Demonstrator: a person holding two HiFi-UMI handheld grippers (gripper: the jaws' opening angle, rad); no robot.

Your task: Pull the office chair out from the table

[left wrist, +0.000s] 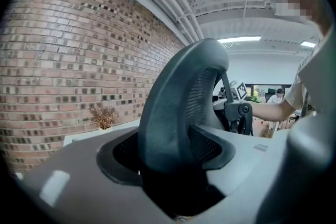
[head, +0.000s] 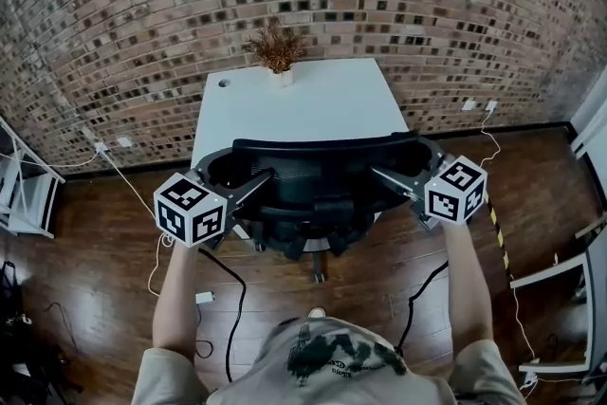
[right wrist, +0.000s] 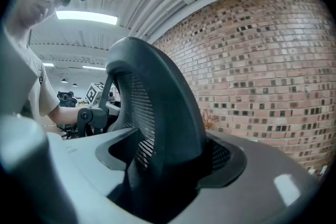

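In the head view a black mesh office chair [head: 313, 185] stands tucked under a white table [head: 303, 104]. My left gripper [head: 248, 175] clasps the left edge of its backrest, and my right gripper [head: 394, 164] clasps the right edge. The left gripper view has the curved backrest edge [left wrist: 178, 102] filling the space between the jaws of the left gripper [left wrist: 173, 160]. Between the jaws of the right gripper [right wrist: 168, 165], the right gripper view likewise shows the backrest edge [right wrist: 163, 97], with both pads against it.
A dried plant in a small pot [head: 277, 52] stands at the table's far edge, against a brick wall [head: 142, 24]. Black cables [head: 232, 299] trail over the wooden floor behind the chair. White furniture stands at the left [head: 24, 194] and right [head: 579, 299] edges.
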